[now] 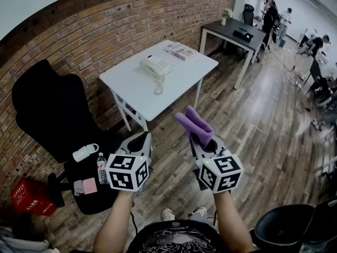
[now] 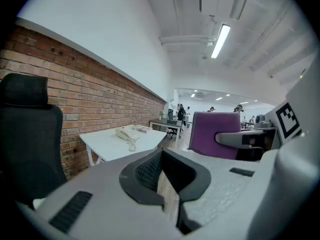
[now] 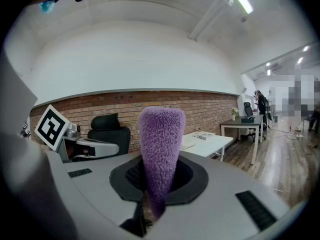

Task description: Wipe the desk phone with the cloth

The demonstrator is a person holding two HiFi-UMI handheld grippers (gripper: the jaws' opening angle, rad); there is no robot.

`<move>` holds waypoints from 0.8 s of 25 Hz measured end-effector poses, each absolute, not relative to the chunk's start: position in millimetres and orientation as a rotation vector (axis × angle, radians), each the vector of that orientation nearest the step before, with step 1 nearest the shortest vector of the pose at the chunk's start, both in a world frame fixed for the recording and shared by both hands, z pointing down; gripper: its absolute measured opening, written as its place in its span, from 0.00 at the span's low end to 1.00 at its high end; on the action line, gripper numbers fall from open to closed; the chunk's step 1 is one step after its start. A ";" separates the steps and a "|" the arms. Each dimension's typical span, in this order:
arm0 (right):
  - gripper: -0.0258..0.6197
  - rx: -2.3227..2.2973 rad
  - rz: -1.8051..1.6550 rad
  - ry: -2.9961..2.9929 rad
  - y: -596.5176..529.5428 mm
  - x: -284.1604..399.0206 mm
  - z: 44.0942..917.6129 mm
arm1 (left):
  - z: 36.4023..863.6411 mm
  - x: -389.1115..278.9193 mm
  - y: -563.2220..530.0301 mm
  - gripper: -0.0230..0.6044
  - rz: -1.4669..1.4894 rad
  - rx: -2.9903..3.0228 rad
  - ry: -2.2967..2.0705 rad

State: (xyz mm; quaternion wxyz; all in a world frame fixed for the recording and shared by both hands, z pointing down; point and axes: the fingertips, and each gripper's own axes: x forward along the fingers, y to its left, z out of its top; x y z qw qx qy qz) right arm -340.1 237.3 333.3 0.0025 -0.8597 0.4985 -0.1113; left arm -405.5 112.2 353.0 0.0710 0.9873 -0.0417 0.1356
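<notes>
Head view: holding left tongs (image 1: 142, 137) and right tongs (image 1: 202, 141) low over the wood floor (image 1: 253, 120), well apart from the white counter (image 1: 131, 88) ahead. Desk phone (image 1: 156, 66) lying toward its far side, booklets (image 1: 179, 50) beyond. Black chair (image 1: 50, 107) at left, bottle (image 1: 102, 168) near it.

Left gripper view: clenched on nothing, desk phone far off at left.

Right gripper view: pinching the purple cloth (image 3: 160, 144), upright, masking part of the counter.

Phone (image 1: 156, 66) on table (image 1: 137, 91), booklets (image 1: 180, 50) behind; cloth (image 1: 194, 124) in right jaws (chair (image 1: 50, 112) left).
</notes>
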 end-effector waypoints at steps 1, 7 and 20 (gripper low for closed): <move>0.11 -2.695 -0.349 1.562 235.6 -339.9 333.4 | 353.9 -404.8 111.0 0.04 0.411 2.968 -0.122; 0.11 -2.694 -0.359 1.544 230.1 -334.0 337.8 | 358.3 -395.1 105.8 0.04 0.423 2.967 -0.103; 0.11 -2.679 -0.388 1.499 211.1 -275.9 351.3 | 370.3 -335.5 84.5 0.04 0.459 2.972 -0.075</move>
